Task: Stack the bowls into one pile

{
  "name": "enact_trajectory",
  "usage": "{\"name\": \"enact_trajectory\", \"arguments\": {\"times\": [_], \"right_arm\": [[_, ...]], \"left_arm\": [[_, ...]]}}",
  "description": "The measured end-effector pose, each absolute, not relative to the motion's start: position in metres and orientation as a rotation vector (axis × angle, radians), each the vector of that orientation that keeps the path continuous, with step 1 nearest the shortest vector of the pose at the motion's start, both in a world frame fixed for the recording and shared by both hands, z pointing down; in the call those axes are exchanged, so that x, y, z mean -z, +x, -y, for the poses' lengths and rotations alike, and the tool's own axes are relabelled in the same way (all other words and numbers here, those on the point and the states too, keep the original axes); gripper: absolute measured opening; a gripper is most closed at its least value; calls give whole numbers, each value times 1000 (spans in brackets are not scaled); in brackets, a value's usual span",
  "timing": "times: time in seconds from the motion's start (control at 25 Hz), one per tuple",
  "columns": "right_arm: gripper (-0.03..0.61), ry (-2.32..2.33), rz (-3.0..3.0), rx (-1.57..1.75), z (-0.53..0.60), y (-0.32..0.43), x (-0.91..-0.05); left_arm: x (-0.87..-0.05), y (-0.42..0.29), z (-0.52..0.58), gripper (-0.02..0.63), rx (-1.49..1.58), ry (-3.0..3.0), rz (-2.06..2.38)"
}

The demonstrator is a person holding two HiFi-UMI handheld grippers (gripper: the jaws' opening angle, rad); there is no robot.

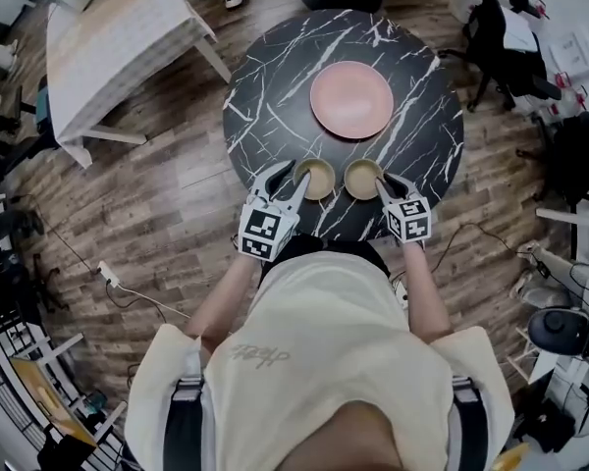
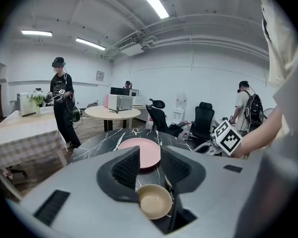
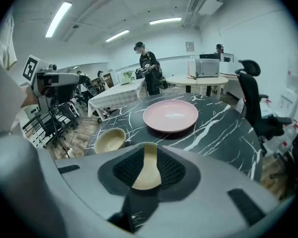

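1. The worktop (image 1: 265, 96) is a round, glossy black slab with white veins like marble.
2. The left hand-held gripper (image 1: 291, 175) has its ribbed black pads (image 2: 126, 167) spread wide and pinches nothing. The left bowl (image 1: 317, 179) shows low in the gap between them.
3. That left bowl is small, round, tan and smooth. It sits upright near the worktop's near edge, just beside the right bowl (image 1: 361, 177).
4. A flat, round, smooth pink plate (image 1: 351, 99) lies farther back, near the middle of the worktop and apart from both bowls.
5. The right bowl has the same tan colour and round shape, and stands at the near edge.
6. The right hand-held gripper (image 1: 386, 184) pinches the right bowl's thin curved wall between its ribbed pads.
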State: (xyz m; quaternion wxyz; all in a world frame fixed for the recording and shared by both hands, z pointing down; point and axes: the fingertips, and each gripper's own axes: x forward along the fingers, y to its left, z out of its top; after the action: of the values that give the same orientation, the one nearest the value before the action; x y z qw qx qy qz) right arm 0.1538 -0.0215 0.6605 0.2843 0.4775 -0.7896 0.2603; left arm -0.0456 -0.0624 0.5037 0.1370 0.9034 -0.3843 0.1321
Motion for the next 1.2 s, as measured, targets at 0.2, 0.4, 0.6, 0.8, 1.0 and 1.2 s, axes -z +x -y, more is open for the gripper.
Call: {"name": "enact_trajectory", "arguments": {"times": [0.2, 0.4, 0.6, 0.8, 1.0, 1.2], "right_arm": [[83, 1289, 2116, -743, 15, 179, -667], [83, 1250, 2134, -797, 18, 188, -683], [83, 1193, 2177, -856, 32, 188, -700], [83, 1130, 2200, -919, 40, 181, -717], [83, 1064, 2197, -971, 42, 173, -735], [26, 1006, 2222, -1007, 44, 169, -739]], "left_arm": [[-500, -30, 52, 138, -409, 2601, 1143], [-506, -17, 46, 138, -463, 2561, 1162], [-509, -9, 50, 138, -484, 2515, 1225], [-517, -8, 44, 138, -507, 2449, 1261], [-523, -13, 46, 138, -520, 2396, 1314], [-519, -13, 52, 138, -497, 2368, 1365]]}}
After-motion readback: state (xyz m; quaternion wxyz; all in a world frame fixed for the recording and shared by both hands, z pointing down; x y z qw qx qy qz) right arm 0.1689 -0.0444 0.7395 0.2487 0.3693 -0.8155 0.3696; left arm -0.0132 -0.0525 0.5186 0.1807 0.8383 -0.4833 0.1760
